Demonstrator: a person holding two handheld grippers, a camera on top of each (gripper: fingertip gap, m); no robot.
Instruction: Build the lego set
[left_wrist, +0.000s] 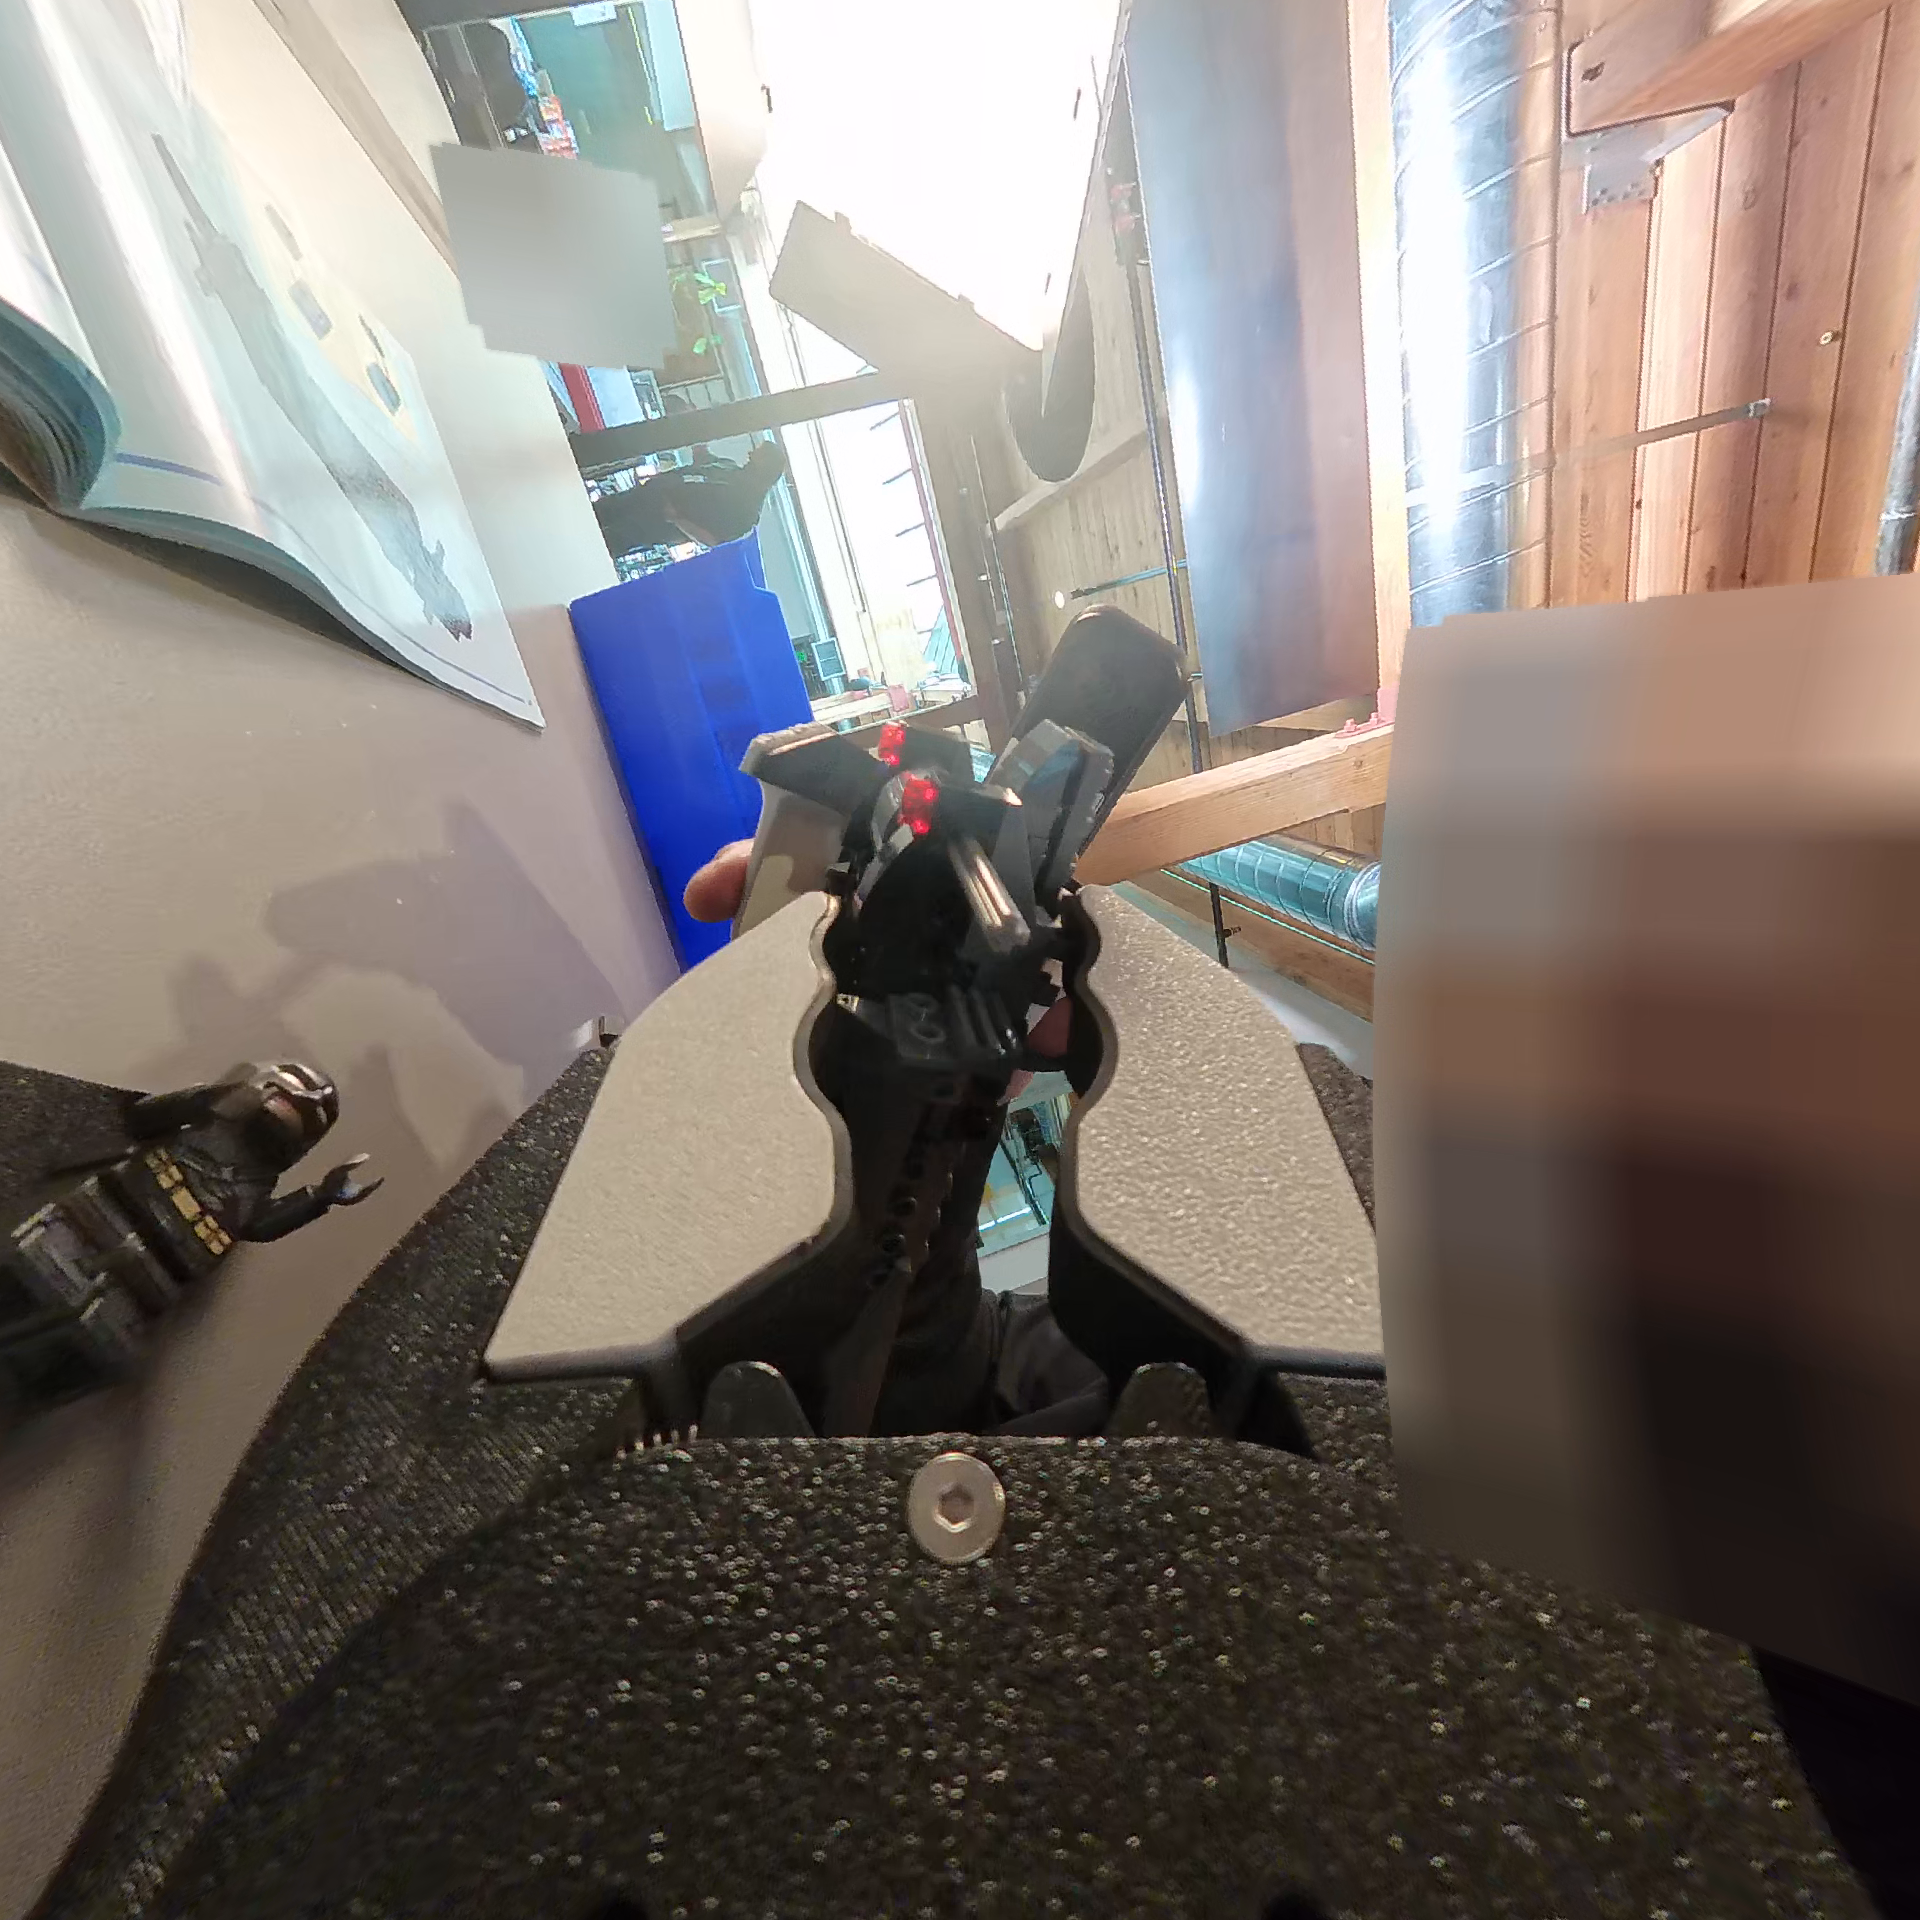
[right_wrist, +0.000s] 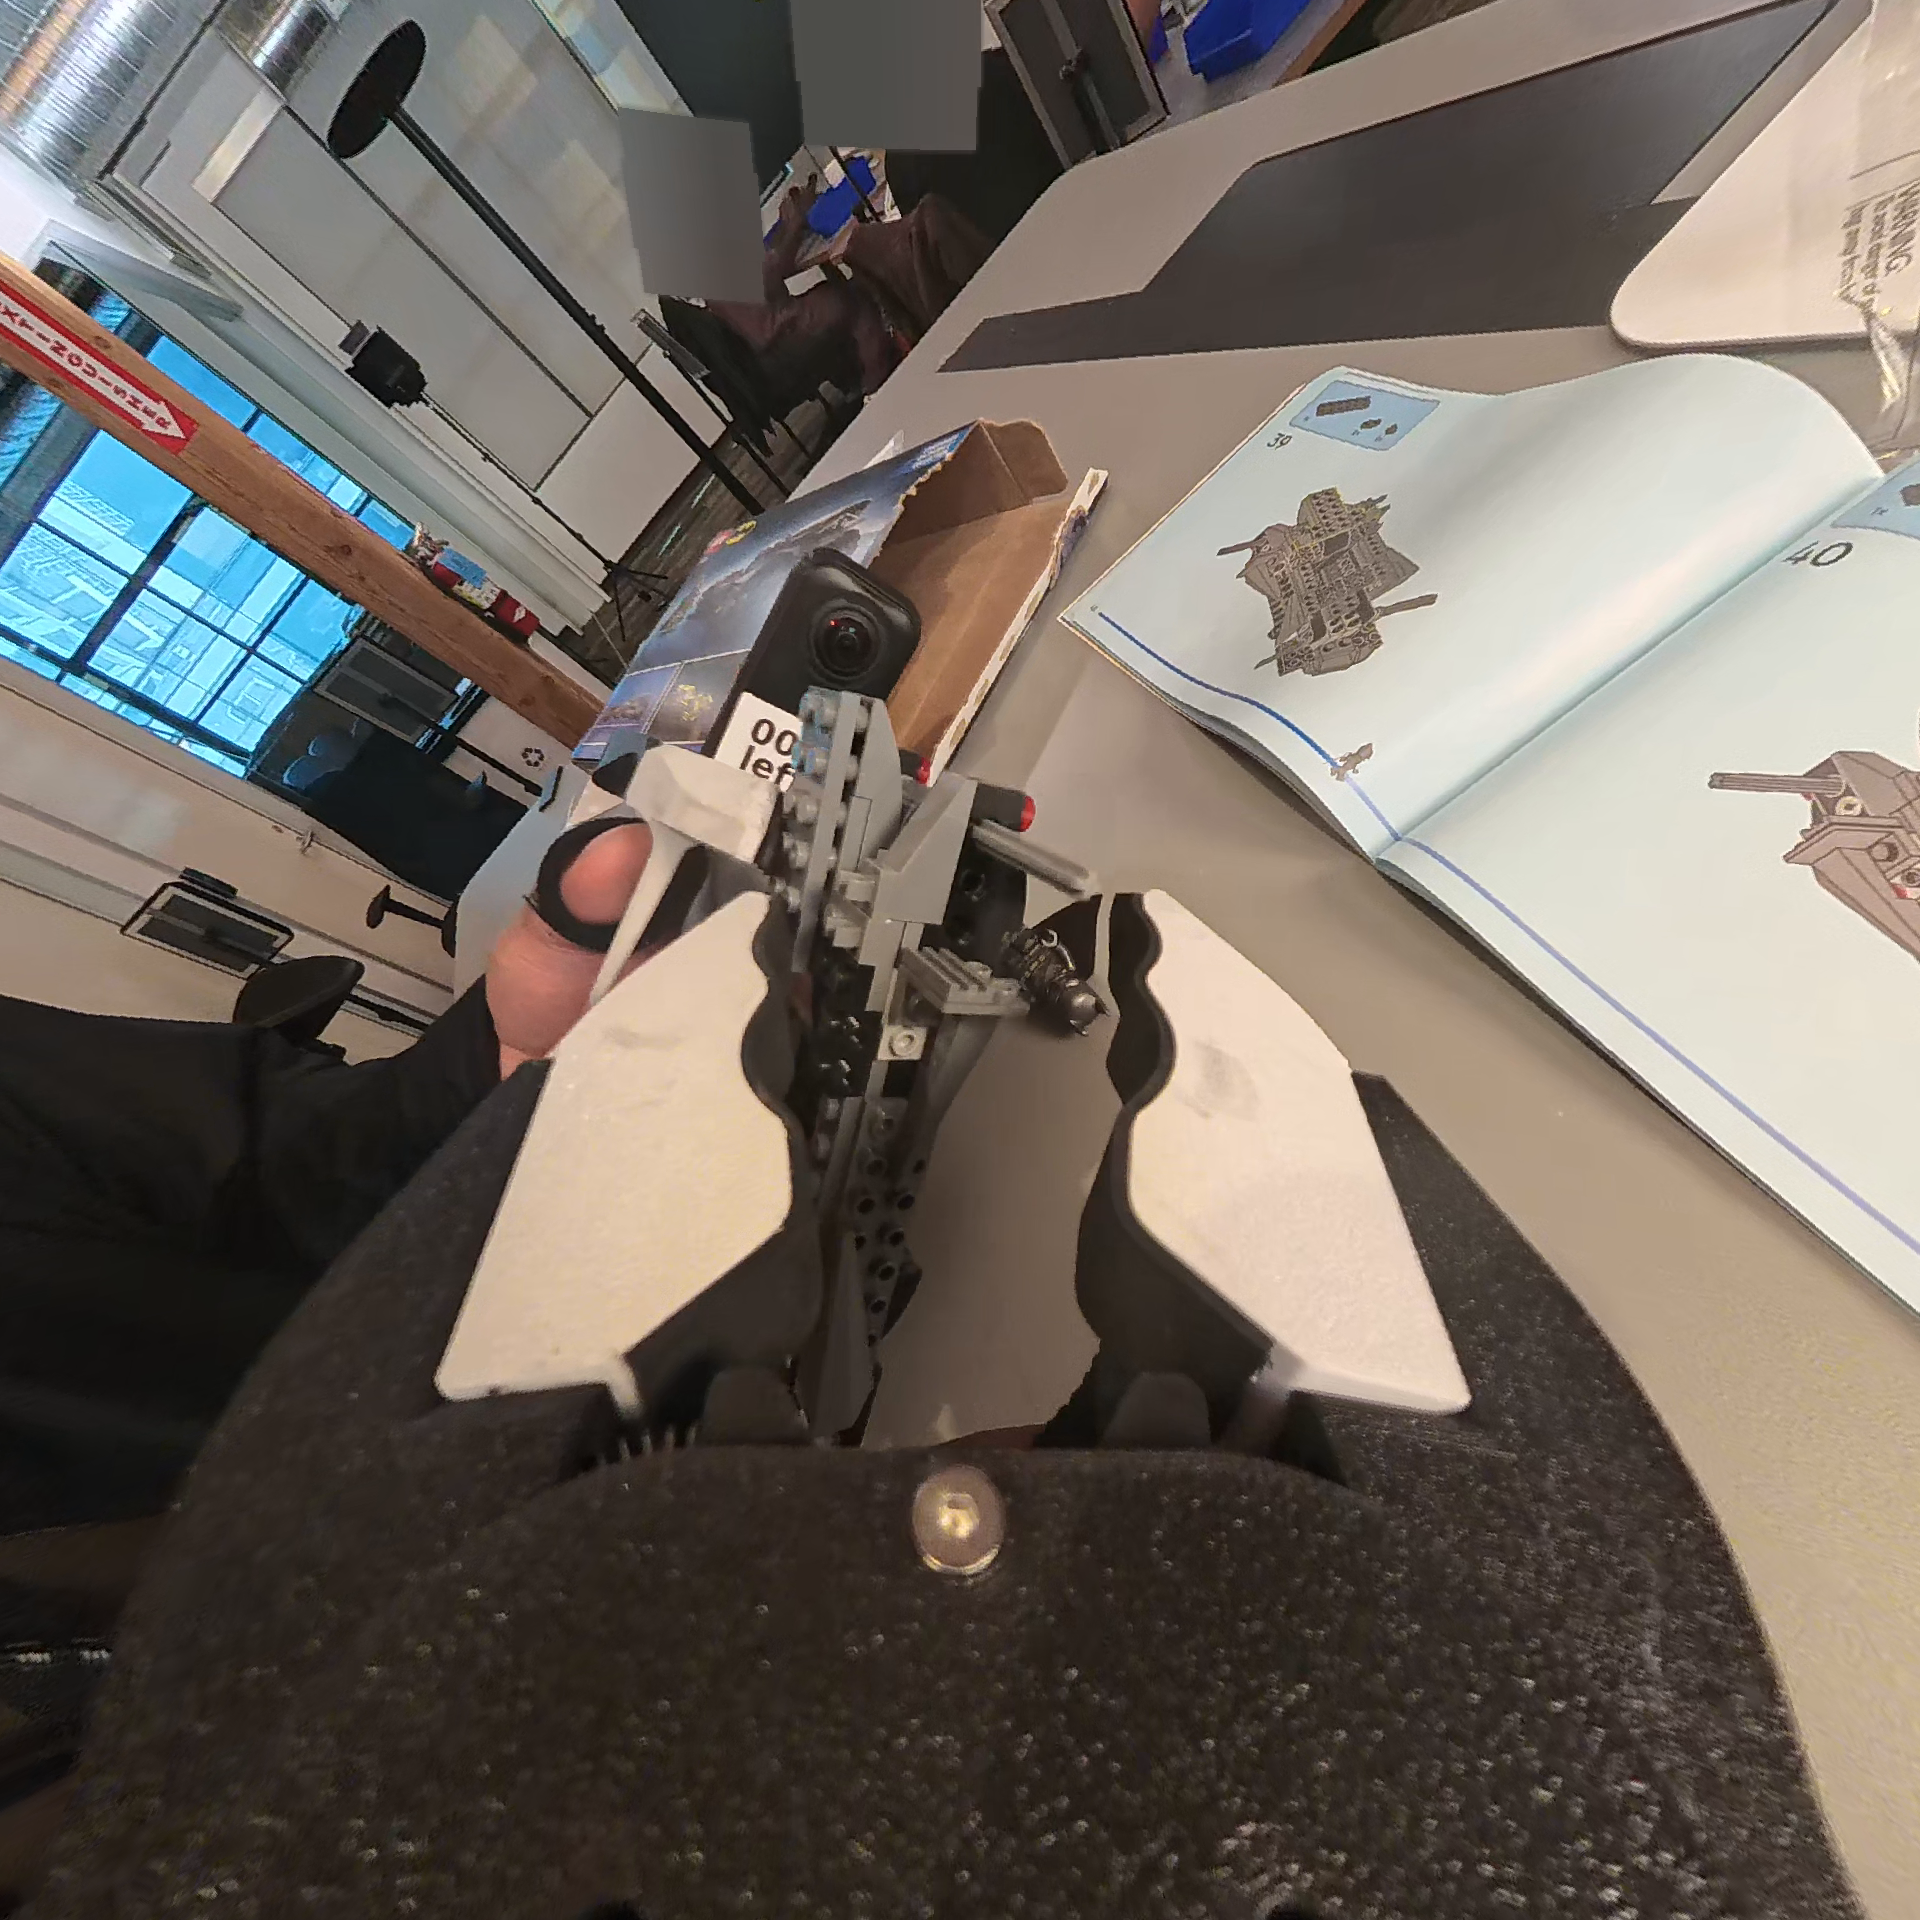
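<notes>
Gripped in the left gripper (left_wrist: 951, 997), a grey and black brick model (left_wrist: 935, 914) hangs above the table (left_wrist: 260, 831). Right gripper (right_wrist: 940, 977) stands open around it, beside an open booklet (right_wrist: 1558, 727) and a toy figure (left_wrist: 197, 1184).

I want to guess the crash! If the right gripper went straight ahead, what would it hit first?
Most likely the grey-and-black brick model, which already sits between the right gripper's fingers. A black camera seems to lie just behind it.
</notes>
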